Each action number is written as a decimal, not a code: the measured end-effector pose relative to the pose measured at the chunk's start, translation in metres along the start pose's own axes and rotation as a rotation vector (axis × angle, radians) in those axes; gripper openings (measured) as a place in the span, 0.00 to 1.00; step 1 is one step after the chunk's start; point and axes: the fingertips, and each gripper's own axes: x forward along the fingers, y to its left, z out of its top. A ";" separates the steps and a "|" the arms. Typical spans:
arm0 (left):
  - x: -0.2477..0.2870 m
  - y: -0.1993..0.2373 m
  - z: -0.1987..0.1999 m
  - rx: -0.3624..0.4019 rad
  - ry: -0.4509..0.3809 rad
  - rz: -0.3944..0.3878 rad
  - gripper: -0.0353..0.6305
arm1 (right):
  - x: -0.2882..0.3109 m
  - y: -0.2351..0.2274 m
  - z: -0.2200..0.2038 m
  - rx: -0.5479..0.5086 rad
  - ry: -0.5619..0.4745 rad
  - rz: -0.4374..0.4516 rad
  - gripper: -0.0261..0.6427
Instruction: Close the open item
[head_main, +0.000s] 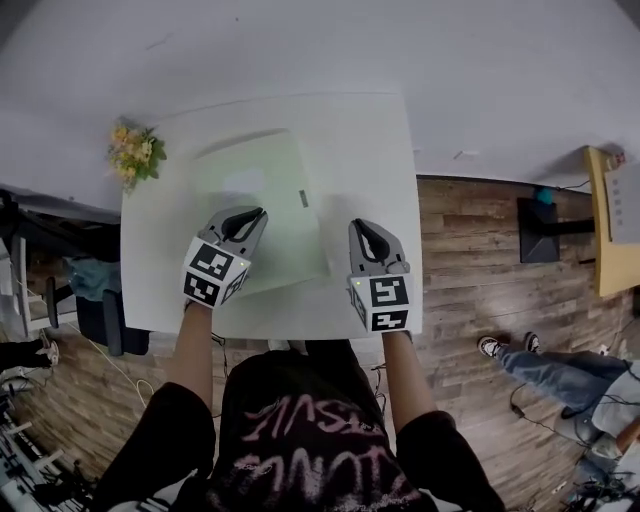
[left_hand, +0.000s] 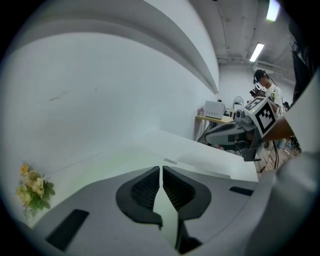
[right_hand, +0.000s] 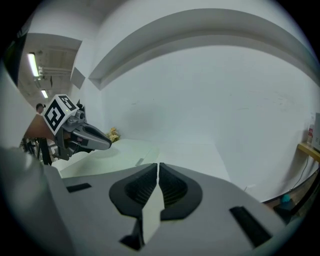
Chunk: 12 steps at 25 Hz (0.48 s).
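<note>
A pale green flat case lies on the white table, with a small grey clasp near its right edge. From here it looks flat with its lid down. My left gripper hovers over the case's front left part, jaws shut and empty. In the left gripper view the green surface and the clasp lie just beyond the left gripper. My right gripper hangs just right of the case, also shut on nothing. From the right gripper the case sits ahead to the left.
A small bunch of yellow flowers stands at the table's far left corner. Wooden floor lies to the right, with a seated person's legs and a wooden desk. A dark chair stands at the table's left.
</note>
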 end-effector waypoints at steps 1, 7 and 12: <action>-0.011 0.005 -0.002 -0.021 -0.018 0.016 0.10 | 0.000 0.009 0.003 -0.006 -0.004 0.004 0.08; -0.087 0.033 -0.020 -0.082 -0.115 0.134 0.09 | -0.003 0.077 0.021 -0.054 -0.029 0.054 0.08; -0.154 0.054 -0.032 -0.129 -0.206 0.215 0.08 | -0.014 0.125 0.041 -0.079 -0.072 0.059 0.08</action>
